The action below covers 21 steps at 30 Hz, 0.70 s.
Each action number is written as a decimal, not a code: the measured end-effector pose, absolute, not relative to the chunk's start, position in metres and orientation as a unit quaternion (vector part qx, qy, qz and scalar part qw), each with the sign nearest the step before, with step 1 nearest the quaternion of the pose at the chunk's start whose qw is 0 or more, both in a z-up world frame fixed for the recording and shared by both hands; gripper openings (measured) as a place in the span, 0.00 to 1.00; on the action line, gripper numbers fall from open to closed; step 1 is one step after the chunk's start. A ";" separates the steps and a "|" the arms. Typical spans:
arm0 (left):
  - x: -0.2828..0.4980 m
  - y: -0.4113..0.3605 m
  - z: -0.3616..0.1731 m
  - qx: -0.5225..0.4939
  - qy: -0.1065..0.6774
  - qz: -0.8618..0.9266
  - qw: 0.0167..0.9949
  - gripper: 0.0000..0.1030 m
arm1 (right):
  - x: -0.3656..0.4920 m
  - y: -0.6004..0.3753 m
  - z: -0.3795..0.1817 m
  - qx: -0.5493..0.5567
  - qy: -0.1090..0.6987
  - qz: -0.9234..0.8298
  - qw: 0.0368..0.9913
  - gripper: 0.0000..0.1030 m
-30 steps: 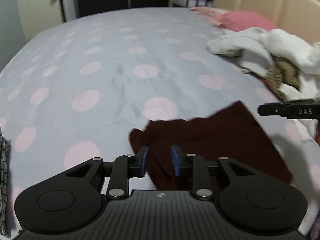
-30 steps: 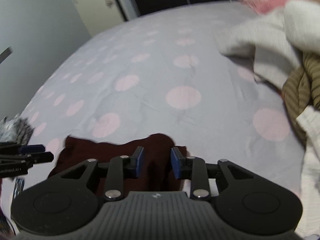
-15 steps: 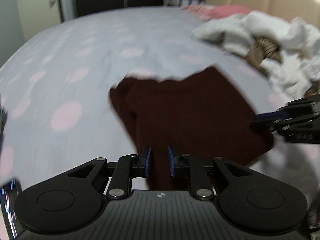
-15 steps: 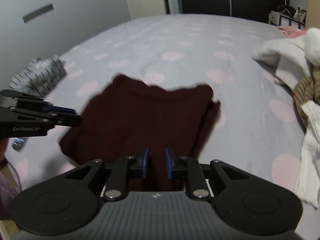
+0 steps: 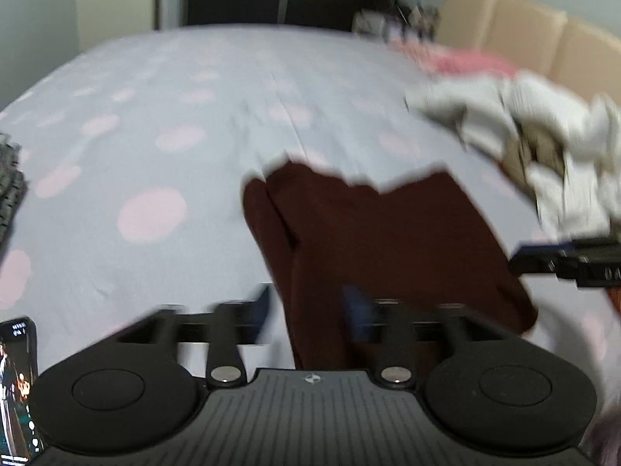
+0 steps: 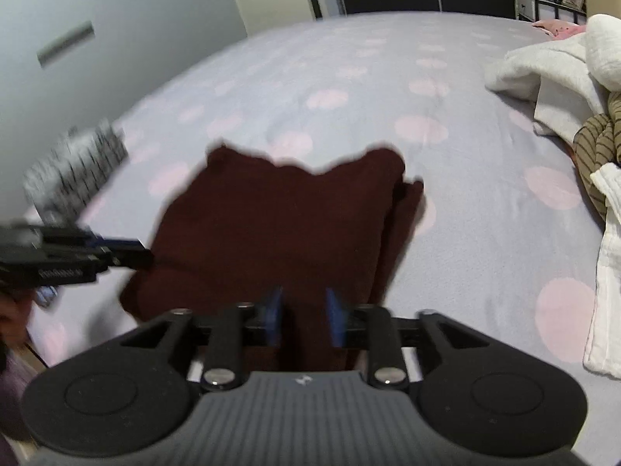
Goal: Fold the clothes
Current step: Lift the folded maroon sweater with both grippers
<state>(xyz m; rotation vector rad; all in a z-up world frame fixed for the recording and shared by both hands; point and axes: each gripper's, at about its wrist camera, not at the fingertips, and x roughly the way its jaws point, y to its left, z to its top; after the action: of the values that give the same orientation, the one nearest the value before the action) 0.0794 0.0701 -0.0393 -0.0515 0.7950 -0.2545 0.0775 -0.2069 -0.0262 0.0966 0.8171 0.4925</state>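
On the dotted bedsheet (image 5: 194,89): dark red garment (image 5: 388,233) lying flat.
Left wrist view: left gripper (image 5: 306,310) parted wide at the garment's near edge. Right wrist view: right gripper (image 6: 302,320) parted, garment (image 6: 279,217) edge between its fingers, contact unclear.

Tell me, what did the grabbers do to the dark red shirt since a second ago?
Both grippers pulled the maroon garment back toward the person, leaving it spread flat. The left gripper and right gripper have since opened wider, apparently letting go. The spotted bedsheet and white laundry pile stayed where they were.
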 end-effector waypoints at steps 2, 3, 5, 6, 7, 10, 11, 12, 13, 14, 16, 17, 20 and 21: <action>0.085 0.075 -0.039 -0.043 0.372 -0.105 0.921 0.67 | 0.081 -0.214 -0.017 0.068 0.381 0.228 0.894 0.46; 0.092 0.077 -0.041 -0.052 0.378 -0.096 0.919 0.67 | 0.086 -0.217 -0.015 0.076 0.380 0.216 0.896 0.52; 0.104 0.079 -0.049 -0.069 0.396 -0.086 0.912 0.67 | 0.098 -0.222 -0.017 0.091 0.385 0.189 0.899 0.52; 0.110 0.081 -0.053 -0.081 0.403 -0.084 0.907 0.67 | 0.105 -0.223 -0.020 0.100 0.393 0.178 0.896 0.53; 0.116 0.082 -0.057 -0.094 0.410 -0.083 0.903 0.67 | 0.112 -0.224 -0.023 0.109 0.402 0.172 0.893 0.57; 0.128 0.088 -0.068 -0.131 0.419 -0.092 0.893 0.67 | 0.131 -0.227 -0.039 0.160 0.436 0.161 0.871 0.60; 0.132 0.089 -0.070 -0.140 0.423 -0.097 0.890 0.68 | 0.135 -0.228 -0.045 0.177 0.445 0.158 0.864 0.60; 0.137 0.090 -0.074 -0.146 0.430 -0.100 0.885 0.68 | 0.140 -0.228 -0.050 0.194 0.453 0.155 0.856 0.60; 0.139 0.090 -0.078 -0.149 0.436 -0.101 0.882 0.68 | 0.143 -0.227 -0.055 0.202 0.460 0.155 0.851 0.60; 0.142 0.092 -0.083 -0.155 0.439 -0.103 0.879 0.68 | 0.147 -0.226 -0.060 0.207 0.466 0.155 0.846 0.60; 0.147 0.095 -0.091 -0.167 0.444 -0.109 0.874 0.69 | 0.154 -0.224 -0.069 0.214 0.474 0.155 0.840 0.60; 0.148 0.097 -0.093 -0.174 0.438 -0.113 0.875 0.69 | 0.157 -0.224 -0.070 0.220 0.473 0.156 0.839 0.60; 0.154 0.098 -0.097 -0.181 0.436 -0.122 0.873 0.69 | 0.167 -0.225 -0.076 0.237 0.471 0.158 0.835 0.59; 0.156 0.098 -0.099 -0.181 0.435 -0.126 0.873 0.68 | 0.170 -0.225 -0.077 0.242 0.472 0.158 0.833 0.58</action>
<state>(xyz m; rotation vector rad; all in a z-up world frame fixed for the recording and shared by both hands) 0.1558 0.0980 -0.0990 -0.3787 0.9099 -0.2642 0.1700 -0.2254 -0.0771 0.5122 0.9998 0.3357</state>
